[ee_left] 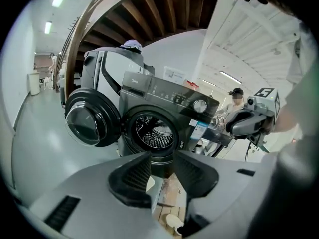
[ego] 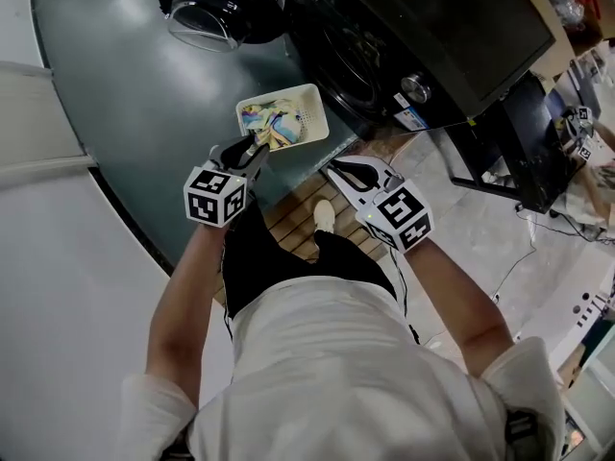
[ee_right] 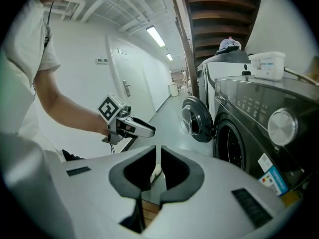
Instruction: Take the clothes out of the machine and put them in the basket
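Clothes [ego: 272, 123] sit in basket [ego: 318, 113], upper centre, by the machine [ego: 384, 36]. Drum [ee_left: 152, 132] looks bare to us, its bottom hidden. Left gripper [ego: 248, 154] jaws apart, empty; right gripper [ego: 346, 172] jaws nearly together, empty. We'd check the drum's bottom for leftovers.

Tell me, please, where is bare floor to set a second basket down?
Free: the grey floor left of the basket, beside the open door. Crowded: right of the washing machine, with a black stand and cables.
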The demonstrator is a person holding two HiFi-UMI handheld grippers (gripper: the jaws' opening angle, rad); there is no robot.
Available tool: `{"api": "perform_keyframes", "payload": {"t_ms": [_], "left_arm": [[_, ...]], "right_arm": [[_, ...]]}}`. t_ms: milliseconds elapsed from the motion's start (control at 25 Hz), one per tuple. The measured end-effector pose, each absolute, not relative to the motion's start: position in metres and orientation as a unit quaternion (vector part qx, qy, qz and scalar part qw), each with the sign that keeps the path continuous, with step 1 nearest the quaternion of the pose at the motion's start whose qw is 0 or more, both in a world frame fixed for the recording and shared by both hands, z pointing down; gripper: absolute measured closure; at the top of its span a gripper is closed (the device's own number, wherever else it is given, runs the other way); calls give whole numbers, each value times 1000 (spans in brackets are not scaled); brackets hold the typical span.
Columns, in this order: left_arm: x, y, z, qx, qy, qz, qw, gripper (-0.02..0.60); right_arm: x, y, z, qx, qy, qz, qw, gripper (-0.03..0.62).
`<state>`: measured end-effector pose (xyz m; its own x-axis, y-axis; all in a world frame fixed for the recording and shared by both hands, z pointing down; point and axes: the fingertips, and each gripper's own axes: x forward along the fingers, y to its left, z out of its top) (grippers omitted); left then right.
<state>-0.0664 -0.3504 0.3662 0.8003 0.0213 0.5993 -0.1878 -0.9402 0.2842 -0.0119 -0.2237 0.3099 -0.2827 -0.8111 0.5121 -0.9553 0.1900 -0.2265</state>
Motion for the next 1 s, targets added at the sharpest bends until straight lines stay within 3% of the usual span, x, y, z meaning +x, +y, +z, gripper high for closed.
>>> {"api": "perform_keyframes", "payload": {"t_ms": [760,1000], "left_arm": [[-105,-242,211,962,-76,218,144,580],[-116,-219,192,965,-66,205,148,583]], "right_arm": [[-26,-156,230,565,-791,213,101,560],[-38,-144,216,552,-805,197,94,560]]}}
